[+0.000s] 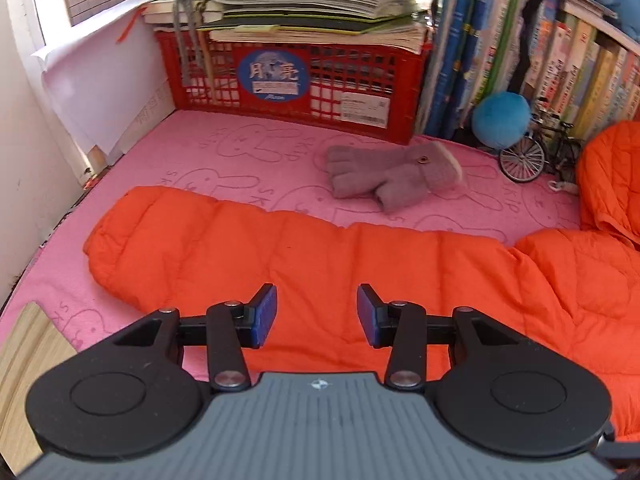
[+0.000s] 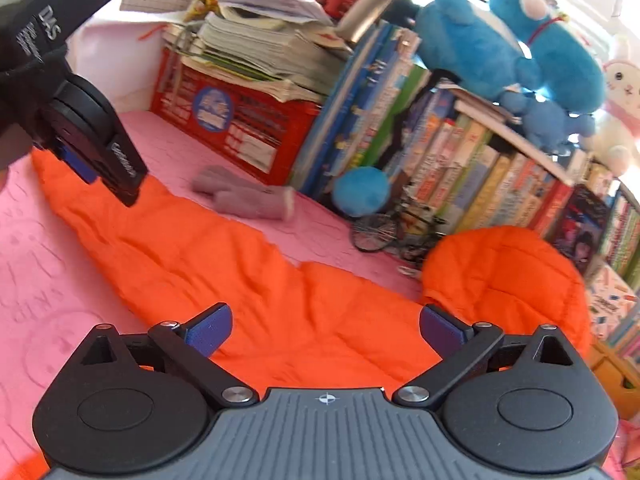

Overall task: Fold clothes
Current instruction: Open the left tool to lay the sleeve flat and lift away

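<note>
An orange puffer jacket point(image 1: 320, 264) stretches along the pink-covered surface point(image 1: 248, 148), sleeve toward its left edge, hood point(image 2: 504, 276) at right. Above it, the left gripper point(image 1: 317, 312) hovers partly parted and empty; the right gripper point(image 2: 326, 330) gapes wide, empty. Grey gloves point(image 1: 384, 172) lie near a red crate point(image 1: 288, 80) at the back edge.

jacket point(image 1: 320, 256) – quilted, slight sheen | mat point(image 1: 248, 148) – pink terry cloth | crate point(image 1: 352, 76) – red plastic

Pink towel point(image 1: 240, 152) covers table; white wall point(image 1: 16, 100) left, sunlit.
</note>
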`<move>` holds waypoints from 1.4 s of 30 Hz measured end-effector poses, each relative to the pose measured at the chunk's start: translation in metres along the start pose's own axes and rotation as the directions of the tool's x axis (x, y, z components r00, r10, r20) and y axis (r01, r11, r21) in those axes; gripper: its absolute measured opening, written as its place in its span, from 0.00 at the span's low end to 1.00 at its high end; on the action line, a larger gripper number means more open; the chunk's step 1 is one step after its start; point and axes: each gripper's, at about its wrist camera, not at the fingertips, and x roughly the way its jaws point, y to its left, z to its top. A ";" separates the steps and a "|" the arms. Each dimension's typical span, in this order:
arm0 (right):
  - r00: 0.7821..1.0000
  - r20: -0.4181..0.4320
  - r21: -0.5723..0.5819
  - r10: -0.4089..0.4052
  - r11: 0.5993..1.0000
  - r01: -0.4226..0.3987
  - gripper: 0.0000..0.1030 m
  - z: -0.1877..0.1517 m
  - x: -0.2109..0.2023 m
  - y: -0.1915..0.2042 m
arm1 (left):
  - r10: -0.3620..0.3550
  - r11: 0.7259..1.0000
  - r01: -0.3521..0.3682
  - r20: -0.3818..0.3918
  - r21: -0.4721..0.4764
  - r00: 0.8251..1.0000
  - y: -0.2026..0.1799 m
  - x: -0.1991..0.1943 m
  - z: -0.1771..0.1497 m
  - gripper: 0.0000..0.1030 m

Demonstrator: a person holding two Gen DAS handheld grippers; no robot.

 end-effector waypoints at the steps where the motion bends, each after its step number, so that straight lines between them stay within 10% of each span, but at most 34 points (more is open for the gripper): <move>1: 0.997 -0.029 -0.039 -0.068 0.997 0.067 0.99 -0.014 0.003 -0.013 | -0.018 0.999 0.018 0.005 0.033 1.000 -0.015 -0.002 -0.005 0.41; 7: 0.964 -0.135 -0.129 -0.231 0.968 0.214 0.99 -0.085 0.019 -0.073 | -0.109 0.961 0.095 0.039 0.260 0.993 -0.110 -0.020 -0.045 0.53; 16: 0.934 -0.110 -0.236 -0.340 0.922 0.308 0.99 -0.158 0.002 -0.106 | 0.012 0.913 -0.062 0.125 0.404 0.992 -0.138 0.002 -0.077 0.83; 23: 0.865 -0.269 -0.076 -0.424 0.904 0.420 0.99 -0.224 -0.012 -0.199 | 0.125 0.858 -0.205 0.195 0.471 0.973 -0.132 0.008 -0.073 0.95; 27: 0.790 -0.358 -0.068 -0.497 0.858 0.509 0.99 -0.230 -0.023 -0.223 | 0.212 0.878 -0.253 0.143 0.407 0.967 -0.119 -0.001 -0.065 0.91; 34: 0.900 -0.272 0.161 -0.341 0.906 0.392 0.99 -0.221 -0.109 -0.190 | 0.159 0.964 -0.151 -0.017 0.221 0.987 -0.096 -0.051 -0.083 0.89; 42: 0.975 -0.205 0.101 -0.081 0.989 0.104 0.85 -0.221 -0.130 -0.100 | 0.130 0.943 -0.103 -0.066 0.317 0.989 -0.137 -0.063 -0.126 0.90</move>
